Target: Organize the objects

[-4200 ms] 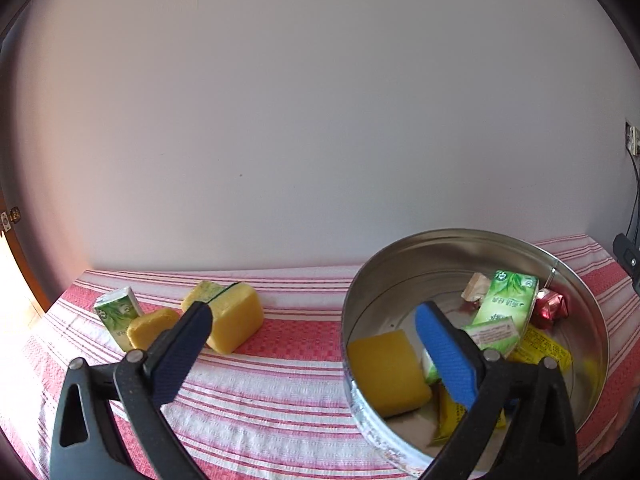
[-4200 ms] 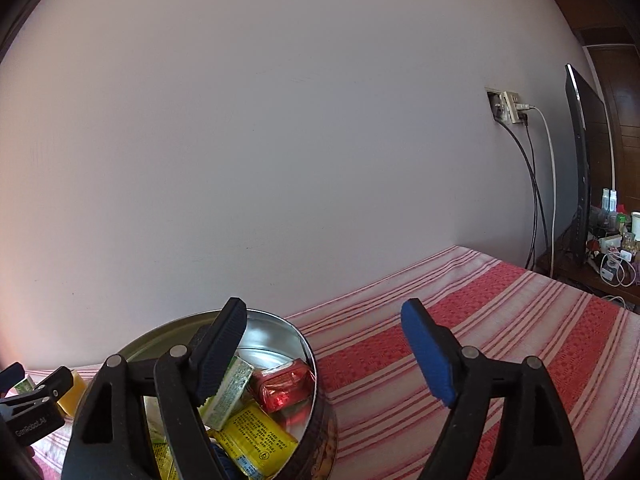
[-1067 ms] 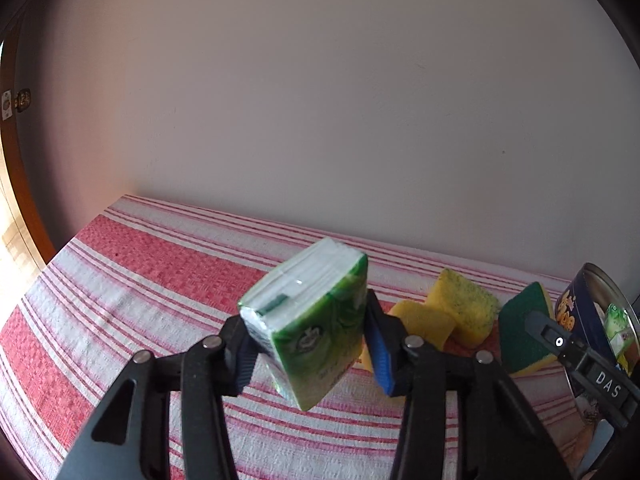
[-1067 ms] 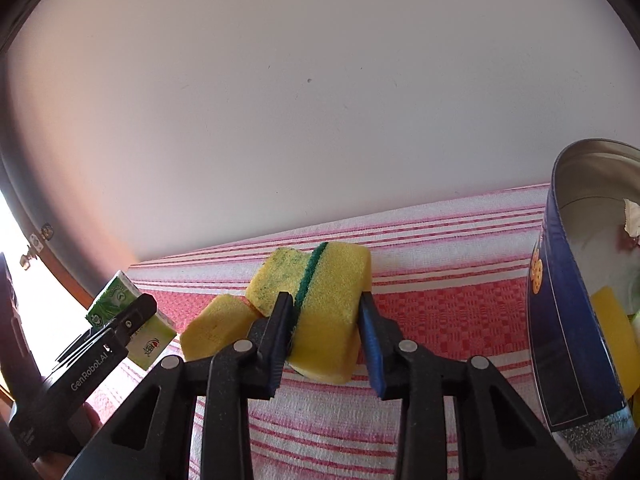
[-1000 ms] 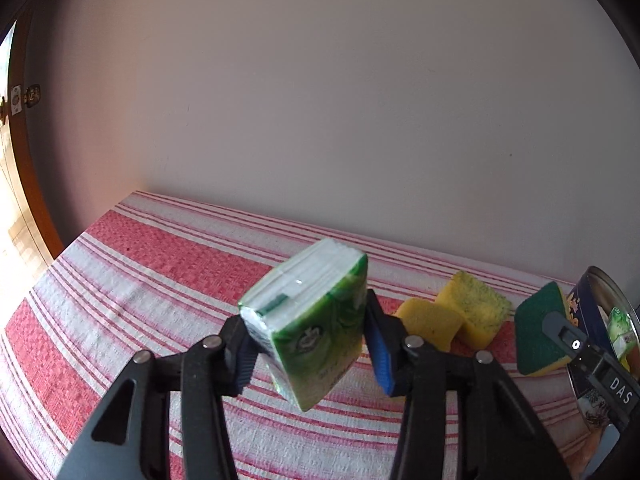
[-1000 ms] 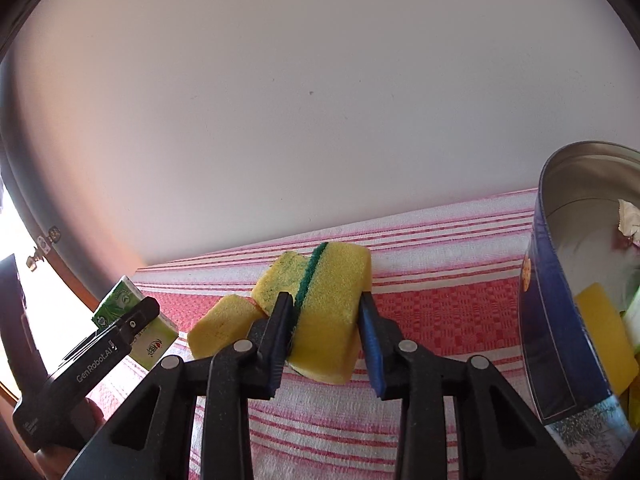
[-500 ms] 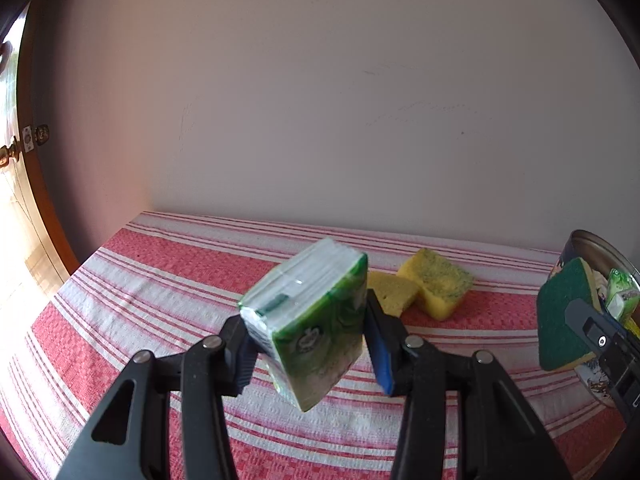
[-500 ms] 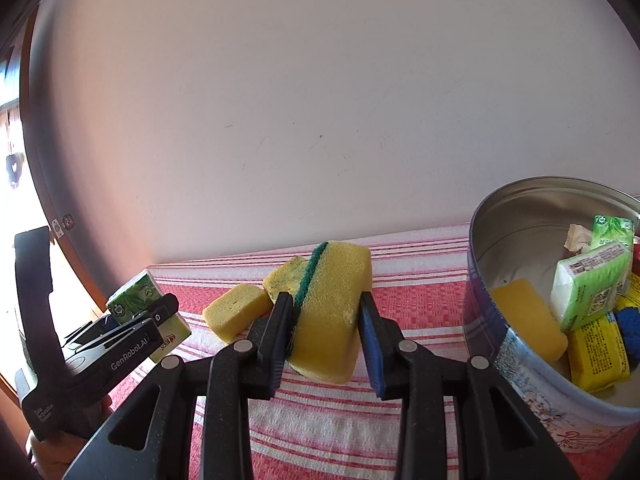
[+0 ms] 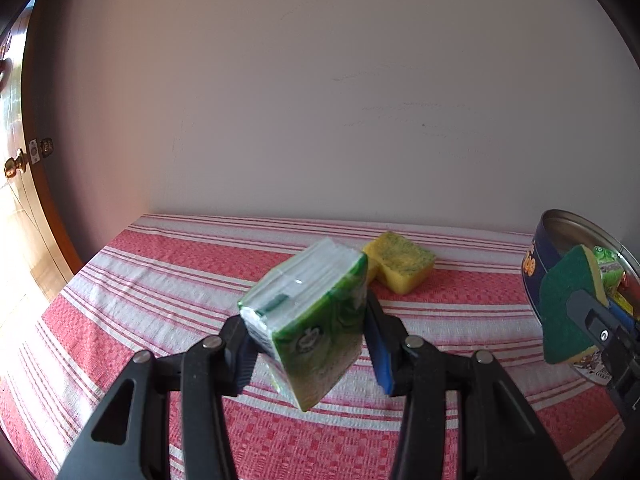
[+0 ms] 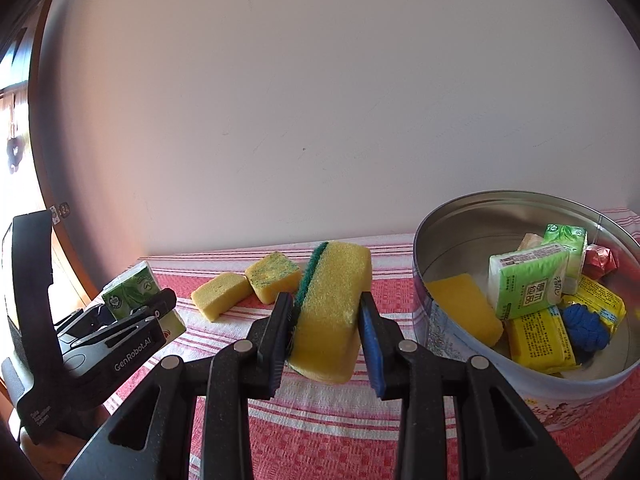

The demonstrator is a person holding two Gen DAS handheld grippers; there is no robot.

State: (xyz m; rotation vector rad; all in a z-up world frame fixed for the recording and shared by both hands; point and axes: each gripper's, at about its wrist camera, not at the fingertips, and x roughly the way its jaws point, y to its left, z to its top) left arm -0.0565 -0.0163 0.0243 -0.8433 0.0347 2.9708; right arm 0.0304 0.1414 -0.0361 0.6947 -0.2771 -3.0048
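Note:
My left gripper (image 9: 308, 344) is shut on a green tissue pack (image 9: 308, 320) and holds it above the red-striped cloth. My right gripper (image 10: 326, 340) is shut on a yellow sponge with a green scouring side (image 10: 332, 312), held above the cloth just left of the round metal tin (image 10: 520, 376). The tin holds tissue packs, a yellow sponge, yellow packets and a blue item. In the left wrist view the held sponge (image 9: 568, 308) and the tin (image 9: 540, 256) show at the right. In the right wrist view the left gripper's tissue pack (image 10: 132, 288) shows at the left.
Two small yellow sponges (image 10: 248, 284) lie on the cloth near the wall; one shows in the left wrist view (image 9: 404, 266). The white wall (image 9: 320, 100) bounds the back. A wooden door (image 9: 24, 184) stands at the left, past the table's left edge.
Both grippers closed on their objects and lifted them. Over the last second they have swung right towards the tin, which now shows more of its inside.

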